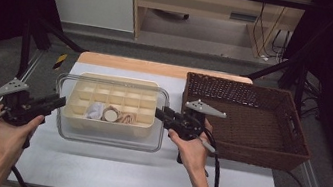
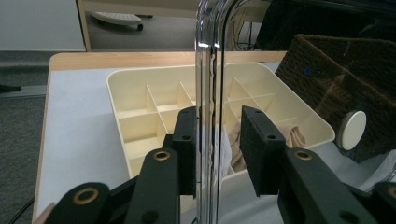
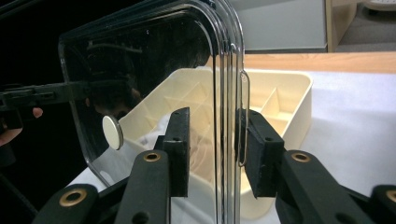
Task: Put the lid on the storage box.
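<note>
A clear plastic lid (image 1: 106, 139) with a white round disc (image 1: 110, 115) at its centre stands nearly upright in front of a cream compartment tray (image 1: 121, 80). My left gripper (image 1: 59, 102) straddles its left edge and my right gripper (image 1: 160, 114) its right edge. In the left gripper view the lid's rim (image 2: 209, 70) lies against one pad (image 2: 187, 140) of my gripper (image 2: 217, 126), with a gap to the other. In the right gripper view the rim (image 3: 229, 70) touches one pad (image 3: 259, 149) of that gripper (image 3: 212, 126), again with a gap. Both stand open around it.
A white cloth (image 1: 95, 110) and a beige item (image 1: 126, 117) lie in the tray's front compartments. A dark wicker basket (image 1: 252, 117) stands just right of the tray, close to my right hand. White table surface lies in front of the lid.
</note>
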### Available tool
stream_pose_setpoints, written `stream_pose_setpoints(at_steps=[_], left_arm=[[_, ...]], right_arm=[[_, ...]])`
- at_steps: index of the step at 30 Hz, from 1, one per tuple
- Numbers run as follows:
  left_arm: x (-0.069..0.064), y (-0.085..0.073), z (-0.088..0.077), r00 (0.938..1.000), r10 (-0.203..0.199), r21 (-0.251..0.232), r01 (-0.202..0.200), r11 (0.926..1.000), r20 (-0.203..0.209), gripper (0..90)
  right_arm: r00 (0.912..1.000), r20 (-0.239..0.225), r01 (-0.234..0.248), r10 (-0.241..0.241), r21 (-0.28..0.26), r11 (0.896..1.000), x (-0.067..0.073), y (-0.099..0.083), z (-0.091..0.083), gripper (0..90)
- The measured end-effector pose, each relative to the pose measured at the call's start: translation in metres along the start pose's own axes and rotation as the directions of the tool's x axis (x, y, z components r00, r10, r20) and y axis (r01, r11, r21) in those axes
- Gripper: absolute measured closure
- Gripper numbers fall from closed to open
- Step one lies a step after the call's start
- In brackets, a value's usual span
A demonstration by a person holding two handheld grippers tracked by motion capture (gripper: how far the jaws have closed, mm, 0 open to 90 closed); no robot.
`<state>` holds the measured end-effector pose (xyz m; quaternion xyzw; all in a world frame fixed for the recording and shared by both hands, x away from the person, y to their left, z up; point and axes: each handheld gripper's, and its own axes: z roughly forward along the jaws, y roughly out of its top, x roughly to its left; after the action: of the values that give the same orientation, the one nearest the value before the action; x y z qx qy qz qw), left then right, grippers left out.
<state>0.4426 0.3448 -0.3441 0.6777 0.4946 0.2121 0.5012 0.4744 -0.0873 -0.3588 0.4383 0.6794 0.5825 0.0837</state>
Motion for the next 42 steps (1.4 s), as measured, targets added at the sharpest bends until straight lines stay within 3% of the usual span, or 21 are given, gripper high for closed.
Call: stream_pose_setpoints(at_steps=[9, 14, 22, 28, 42], left_arm=[[0.016, 0.020, 0.014, 0.9999, -0.015, 0.000, 0.015, 0.9999, -0.004, 67.1], [0.022, 0.032, 0.016, 0.9999, -0.007, 0.001, 0.007, 1.0000, -0.015, 67.1], [0.035, 0.045, 0.027, 0.9994, -0.027, 0.013, 0.028, 0.9995, -0.022, 66.9], [0.043, 0.046, 0.030, 0.9988, -0.037, 0.042, 0.038, 0.9984, -0.033, 66.5], [0.050, 0.043, 0.043, 0.9976, -0.047, 0.075, 0.051, 0.9959, -0.050, 65.8]], right_arm=[[0.9997, 0.018, 0.018, -0.018, -0.007, 1.000, -0.003, 0.027, 0.020, 65.3], [0.9999, 0.012, 0.006, -0.006, -0.010, 1.000, -0.007, 0.038, 0.032, 64.8], [0.9998, 0.020, 0.001, -0.001, -0.007, 1.000, -0.009, 0.053, 0.045, 64.7], [0.9995, 0.008, -0.032, 0.032, 0.023, 0.999, -0.014, 0.051, 0.059, 64.8], [0.9984, 0.020, -0.054, 0.053, 0.044, 0.998, -0.021, 0.049, 0.070, 64.9]])
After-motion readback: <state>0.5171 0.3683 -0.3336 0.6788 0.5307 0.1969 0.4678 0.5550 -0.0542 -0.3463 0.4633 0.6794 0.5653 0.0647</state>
